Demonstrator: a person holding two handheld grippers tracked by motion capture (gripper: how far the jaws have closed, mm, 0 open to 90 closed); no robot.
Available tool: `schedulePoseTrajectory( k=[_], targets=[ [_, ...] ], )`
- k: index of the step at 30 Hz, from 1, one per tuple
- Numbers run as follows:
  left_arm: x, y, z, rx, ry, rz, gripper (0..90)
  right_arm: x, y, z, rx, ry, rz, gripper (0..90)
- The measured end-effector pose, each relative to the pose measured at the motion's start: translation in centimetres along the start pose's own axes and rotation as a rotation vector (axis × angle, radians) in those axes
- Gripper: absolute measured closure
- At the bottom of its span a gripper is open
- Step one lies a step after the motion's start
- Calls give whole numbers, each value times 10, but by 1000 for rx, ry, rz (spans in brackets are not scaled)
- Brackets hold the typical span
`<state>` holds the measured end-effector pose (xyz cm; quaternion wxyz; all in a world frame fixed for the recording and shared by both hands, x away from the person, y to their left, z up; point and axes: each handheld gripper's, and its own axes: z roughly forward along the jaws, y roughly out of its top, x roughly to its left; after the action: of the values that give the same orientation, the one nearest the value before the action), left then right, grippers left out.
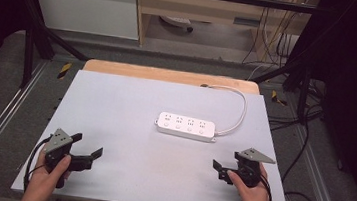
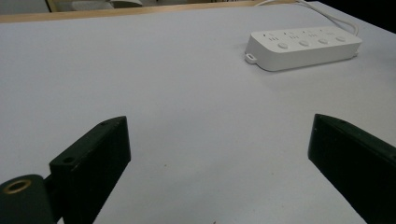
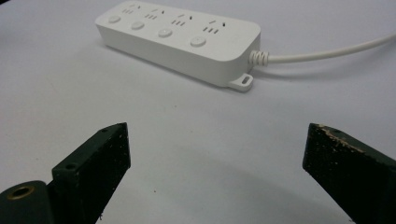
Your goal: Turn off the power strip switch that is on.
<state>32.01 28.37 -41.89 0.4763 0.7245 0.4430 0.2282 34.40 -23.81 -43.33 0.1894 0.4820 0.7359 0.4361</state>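
Both grippers, the left gripper [image 1: 87, 147] and the right gripper [image 1: 224, 166], hover low at the near corners of the grey surface [image 1: 116, 104] with fingers spread and empty, probably poised to approach the white power strip [image 1: 187, 126] lying flat mid-surface between them.

Even, soft overhead light keeps the grey bench [image 1: 130, 105] bright, while the surroundings at nine and three o'clock of the high view sink into near black. Shadows are faint. No glare shows. The high view is slightly soft and grainy; in both gripper views the near black jaws blur slightly.
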Motion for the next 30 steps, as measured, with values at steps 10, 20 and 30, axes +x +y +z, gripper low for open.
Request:
schedulePoseTrajectory(
  k=[10, 20, 30],
  targets=[
    [3, -1, 0, -7, 1, -21, 56, 0, 23, -2, -15, 49, -25, 53],
    [2, -2, 0, 3, 1, -18, 56, -2, 47, 5, -104, 5, -43, 136],
    [3, -2, 1, 3, 0, -18, 56, -1, 63, 14, -108, 71, -52, 122]
  ],
)
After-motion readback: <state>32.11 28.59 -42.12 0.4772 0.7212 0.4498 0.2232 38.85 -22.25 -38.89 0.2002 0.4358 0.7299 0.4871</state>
